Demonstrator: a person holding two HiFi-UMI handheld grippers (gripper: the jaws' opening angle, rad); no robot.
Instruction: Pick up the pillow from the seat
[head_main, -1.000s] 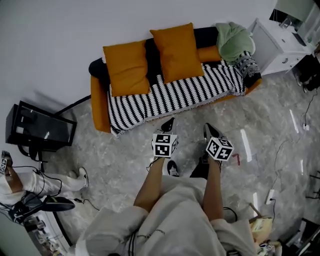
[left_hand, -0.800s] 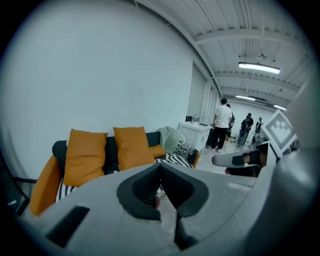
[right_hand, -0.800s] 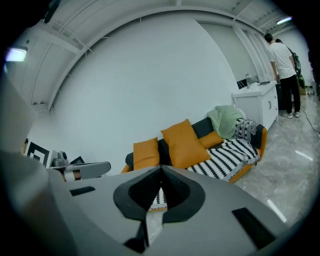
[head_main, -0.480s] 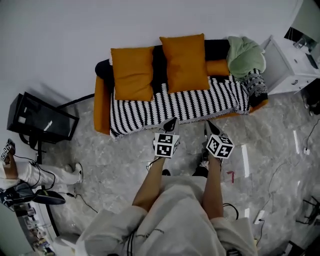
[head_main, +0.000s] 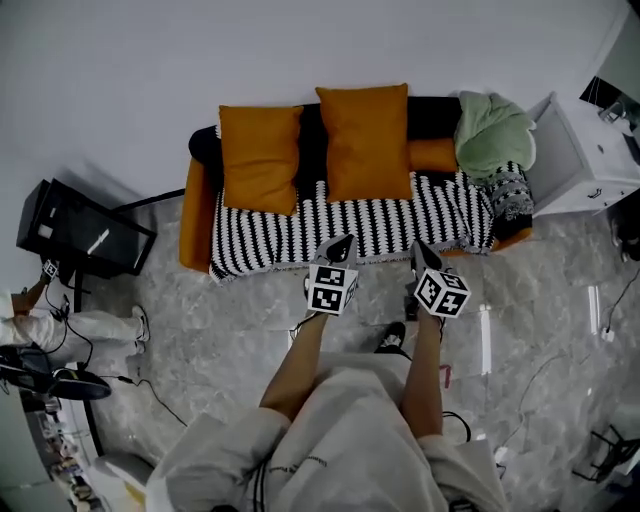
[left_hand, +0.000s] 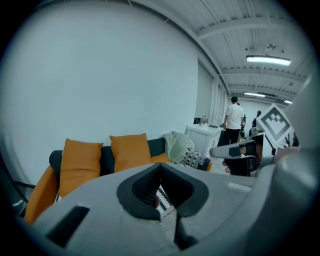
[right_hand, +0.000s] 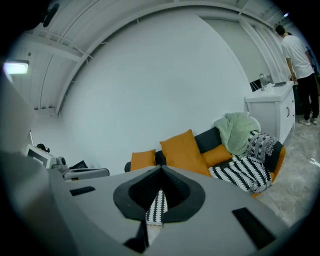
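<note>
Status: no pillow is grasped yet. My left gripper (head_main: 340, 245) and right gripper (head_main: 419, 250) are both pressed together and empty, in front of the sofa (head_main: 193, 215) and clear of it. The first orange pillow (head_main: 260, 158) and the second orange pillow (head_main: 367, 140) lean against its backrest. Remaining: approach, open, grasp, lift.

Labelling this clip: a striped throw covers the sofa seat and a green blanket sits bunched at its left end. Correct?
No: the head view shows the green blanket bunched at the sofa's right end. The striped throw does cover the seat.
</note>
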